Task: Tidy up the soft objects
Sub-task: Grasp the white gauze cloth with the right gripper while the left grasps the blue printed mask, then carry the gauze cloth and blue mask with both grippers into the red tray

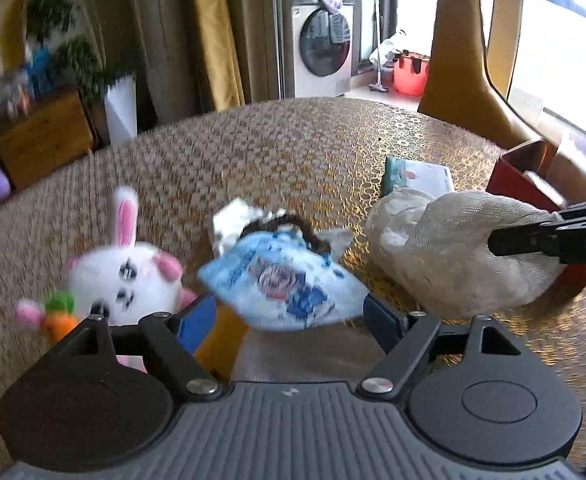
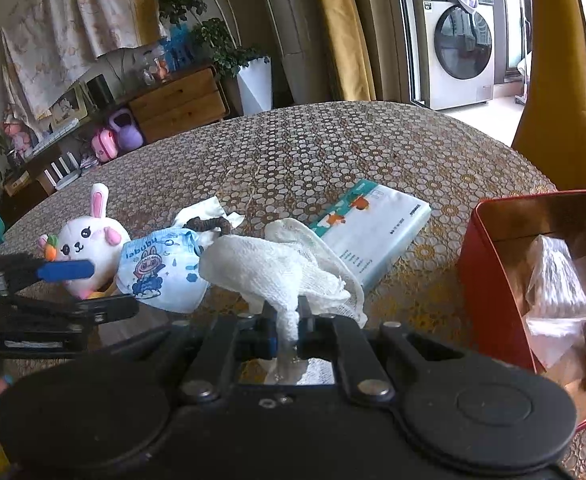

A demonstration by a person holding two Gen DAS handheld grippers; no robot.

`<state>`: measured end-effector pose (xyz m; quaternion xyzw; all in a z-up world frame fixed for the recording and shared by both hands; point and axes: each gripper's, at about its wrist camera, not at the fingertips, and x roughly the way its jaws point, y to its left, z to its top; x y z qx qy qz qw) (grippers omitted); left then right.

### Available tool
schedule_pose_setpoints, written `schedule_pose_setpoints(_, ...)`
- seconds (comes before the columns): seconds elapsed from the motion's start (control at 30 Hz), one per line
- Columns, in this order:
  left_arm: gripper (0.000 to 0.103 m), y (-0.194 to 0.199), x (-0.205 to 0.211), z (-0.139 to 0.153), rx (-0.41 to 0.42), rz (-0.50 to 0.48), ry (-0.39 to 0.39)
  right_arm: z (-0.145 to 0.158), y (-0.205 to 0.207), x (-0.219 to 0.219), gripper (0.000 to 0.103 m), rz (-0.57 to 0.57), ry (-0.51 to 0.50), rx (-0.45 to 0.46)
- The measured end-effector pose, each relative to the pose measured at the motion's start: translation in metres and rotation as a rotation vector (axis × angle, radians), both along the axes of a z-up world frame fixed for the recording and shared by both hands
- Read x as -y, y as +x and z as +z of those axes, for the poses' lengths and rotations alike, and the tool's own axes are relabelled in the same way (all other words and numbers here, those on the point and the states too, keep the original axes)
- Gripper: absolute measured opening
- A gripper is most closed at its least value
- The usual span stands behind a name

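Observation:
My right gripper (image 2: 287, 330) is shut on a white gauze cloth (image 2: 277, 268), which bunches up just ahead of its jaws; the cloth also shows in the left wrist view (image 1: 453, 252). My left gripper (image 1: 289, 320) is open, its blue pads either side of a blue printed pouch (image 1: 285, 276), apart from it. The pouch also shows in the right wrist view (image 2: 161, 270). A white bunny plush (image 1: 127, 276) with a carrot lies left of the pouch. A brown hair tie (image 1: 289, 226) and a white tissue (image 1: 233, 220) lie behind the pouch.
A red tin box (image 2: 493, 280) with packets inside stands open at the right. A tissue pack (image 2: 373, 228) lies behind the gauze. The table has a patterned cloth (image 2: 333, 152). A yellow chair (image 2: 553, 120) stands at the far right.

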<state>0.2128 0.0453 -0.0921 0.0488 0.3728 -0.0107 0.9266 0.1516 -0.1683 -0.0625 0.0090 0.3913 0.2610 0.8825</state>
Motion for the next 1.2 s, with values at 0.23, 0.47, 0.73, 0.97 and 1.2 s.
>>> schedule_pose_setpoints(0.23, 0.081, 0.005, 0.036, -0.014, 0.019, -0.119, 0.144, -0.006, 0.005, 0.000, 0.008, -0.004, 0.000, -0.029)
schedule_pose_setpoints(0.47, 0.081, 0.035, 0.016, -0.028, -0.041, 0.041, 0.134, -0.010, 0.008, -0.004, 0.008, 0.002, 0.002, -0.046)
schedule_pose_setpoints(0.73, 0.063, 0.049, -0.002, -0.034, -0.086, 0.078, 0.072, -0.013, 0.010, -0.005, 0.008, 0.005, 0.011, -0.064)
schedule_pose_setpoints(0.97, 0.031, 0.050, -0.017, -0.027, -0.069, 0.121, 0.006, -0.015, 0.011, -0.004, 0.008, -0.011, 0.023, -0.072)
schedule_pose_setpoints(1.2, 0.022, 0.046, -0.032, -0.003, -0.028, 0.150, -0.078, -0.006, 0.004, -0.002, 0.008, -0.032, 0.045, -0.052)
